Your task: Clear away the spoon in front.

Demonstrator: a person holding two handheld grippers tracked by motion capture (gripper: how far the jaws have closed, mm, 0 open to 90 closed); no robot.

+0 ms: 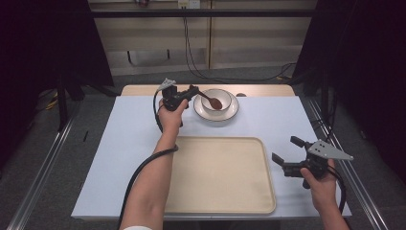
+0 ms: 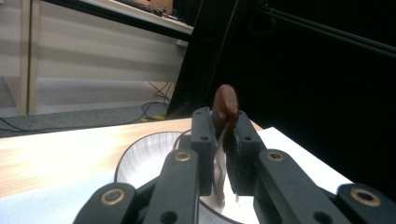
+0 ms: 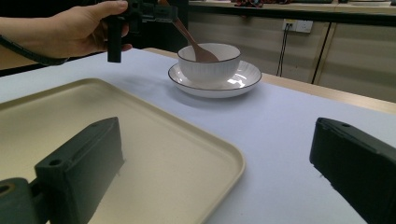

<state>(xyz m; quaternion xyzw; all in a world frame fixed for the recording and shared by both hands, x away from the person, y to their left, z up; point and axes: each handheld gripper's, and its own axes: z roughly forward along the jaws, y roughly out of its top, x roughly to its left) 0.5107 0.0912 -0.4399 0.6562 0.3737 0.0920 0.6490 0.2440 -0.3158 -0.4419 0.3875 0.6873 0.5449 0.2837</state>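
**A:** Count it out for me, starting closest to the person.

**B:** Two hands, two grippers. The right hand [image 1: 321, 186] sits nearest, at the table's right edge, carrying the black two-jaw right gripper [image 1: 286, 153]. Its jaws stand wide apart with nothing between them; in the right gripper view they frame the table from either side.

**A:** And beside it?

**B:** One wide, shallow beige rectangular tray with rounded corners [image 1: 191, 191], lying flat on the pale blue table cover [image 1: 124, 139]. The right gripper hangs just off the tray's right rim, above the cover.

**A:** Further out?

**B:** The left hand [image 1: 170, 117] reaches past the tray's far left corner, holding the black left gripper [image 1: 194, 91]. Its jaws are clamped on the handle of one reddish-brown wooden spoon [image 1: 211, 100].

**A:** Where does the spoon lie relative to those jaws?

**B:** The handle end is pinched between them, and the spoon slants down and away into one white ribbed bowl with a dark rim [image 1: 222, 93], its scoop end inside the bowl. In the left gripper view the spoon [image 2: 225, 109] pokes up beyond the jaw tips.

**A:** And the bowl?

**B:** It stands on one white saucer with a dark edge line [image 1: 203, 112], beyond the tray, near the far edge of the cover. Behind that shows a strip of bare wooden tabletop [image 1: 139, 90].
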